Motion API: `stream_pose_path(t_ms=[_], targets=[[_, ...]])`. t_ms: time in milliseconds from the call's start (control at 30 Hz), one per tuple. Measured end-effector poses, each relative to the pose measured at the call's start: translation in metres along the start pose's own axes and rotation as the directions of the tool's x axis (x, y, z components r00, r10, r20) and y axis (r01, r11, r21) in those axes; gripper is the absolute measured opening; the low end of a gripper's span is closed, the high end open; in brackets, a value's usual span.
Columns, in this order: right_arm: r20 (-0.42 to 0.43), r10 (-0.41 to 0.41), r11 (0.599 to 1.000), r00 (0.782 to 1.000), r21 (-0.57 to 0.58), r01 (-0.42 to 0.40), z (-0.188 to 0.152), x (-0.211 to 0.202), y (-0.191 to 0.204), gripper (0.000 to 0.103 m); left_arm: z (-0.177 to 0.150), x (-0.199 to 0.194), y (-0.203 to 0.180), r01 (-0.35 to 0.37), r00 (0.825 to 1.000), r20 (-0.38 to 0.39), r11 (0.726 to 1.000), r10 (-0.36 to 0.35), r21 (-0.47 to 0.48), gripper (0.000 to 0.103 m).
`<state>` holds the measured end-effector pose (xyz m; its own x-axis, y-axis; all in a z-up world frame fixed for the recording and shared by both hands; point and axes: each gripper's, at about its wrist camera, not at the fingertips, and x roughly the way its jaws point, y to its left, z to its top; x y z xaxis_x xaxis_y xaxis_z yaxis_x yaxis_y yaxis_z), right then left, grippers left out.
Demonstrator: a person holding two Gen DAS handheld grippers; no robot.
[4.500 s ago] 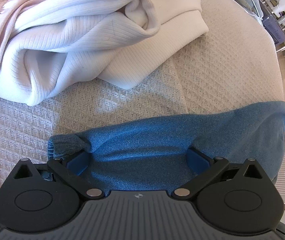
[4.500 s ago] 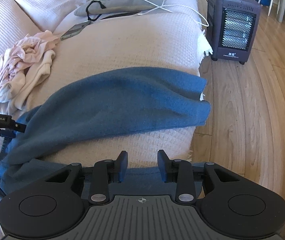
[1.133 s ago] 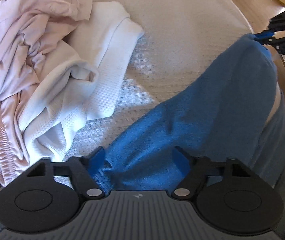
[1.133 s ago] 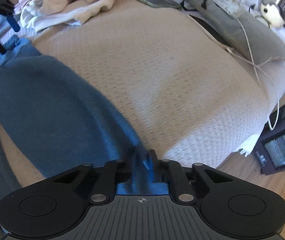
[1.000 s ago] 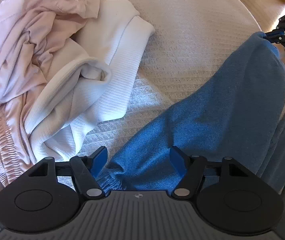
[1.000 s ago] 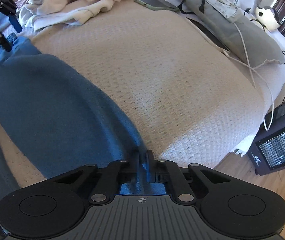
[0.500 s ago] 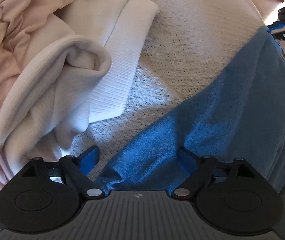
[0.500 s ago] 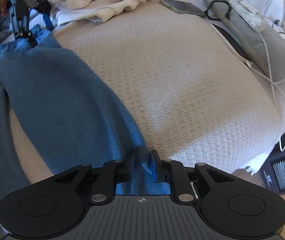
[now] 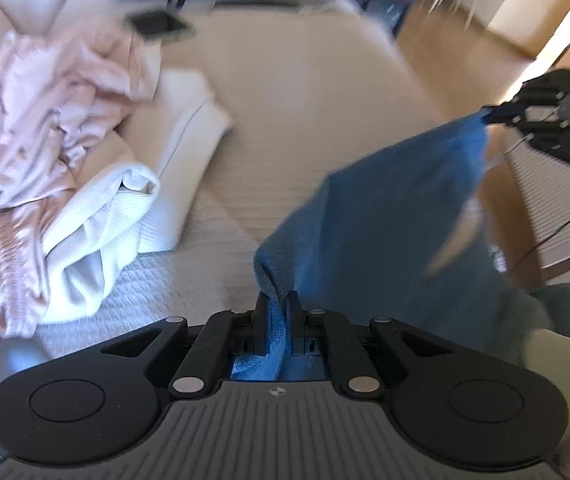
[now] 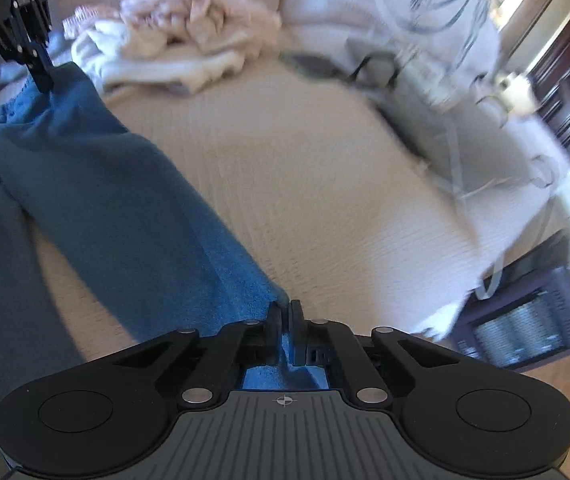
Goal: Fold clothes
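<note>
Each hand-held gripper, left point(image 9: 278, 307) and right point(image 10: 284, 315), is clamped on an opposite end of the blue garment point(image 9: 385, 216), stretching it taut above the near side of the bed point(image 10: 325, 184); likely to straighten it for folding; unfolded pink and white clothes point(image 9: 57, 152) lie far left.

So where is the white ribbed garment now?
In the left wrist view the white ribbed garment lies on the bed's left side, against the pink clothes, left of the blue garment.

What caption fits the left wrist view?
Left gripper shut on blue garment, right gripper holding its far end above the bed.
</note>
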<state>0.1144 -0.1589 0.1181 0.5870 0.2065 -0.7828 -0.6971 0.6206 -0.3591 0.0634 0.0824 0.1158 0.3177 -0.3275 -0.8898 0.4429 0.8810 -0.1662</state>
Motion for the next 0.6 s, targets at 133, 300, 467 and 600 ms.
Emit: stream_pose_path(t_ms=[133,300,467,600], targets=[[0.031,-0.073,0.997,0.997,-0.012,0.074,-0.019,-0.045,0.029,0.004,-0.043,-0.036,-0.016,0.055,0.996,0.07,0.998,-0.053,-0.023,0.006],[-0.02,-0.1,0.995,0.995,-0.011,0.1,-0.062,-0.065,0.081,0.004,-0.112,-0.041,-0.019,0.099,0.99,0.11,0.987,-0.085,-0.127,0.006],[-0.074,-0.063,0.998,0.995,0.014,0.065,-0.095,-0.071,0.128,0.004,-0.162,-0.023,-0.026,0.084,0.993,0.099,0.983,-0.069,-0.165,0.007],[-0.103,-0.055,0.998,0.993,0.03,0.059,-0.106,-0.062,0.149,0.005,-0.18,-0.001,-0.033,0.043,0.999,0.016,0.985,-0.04,-0.168,0.015]])
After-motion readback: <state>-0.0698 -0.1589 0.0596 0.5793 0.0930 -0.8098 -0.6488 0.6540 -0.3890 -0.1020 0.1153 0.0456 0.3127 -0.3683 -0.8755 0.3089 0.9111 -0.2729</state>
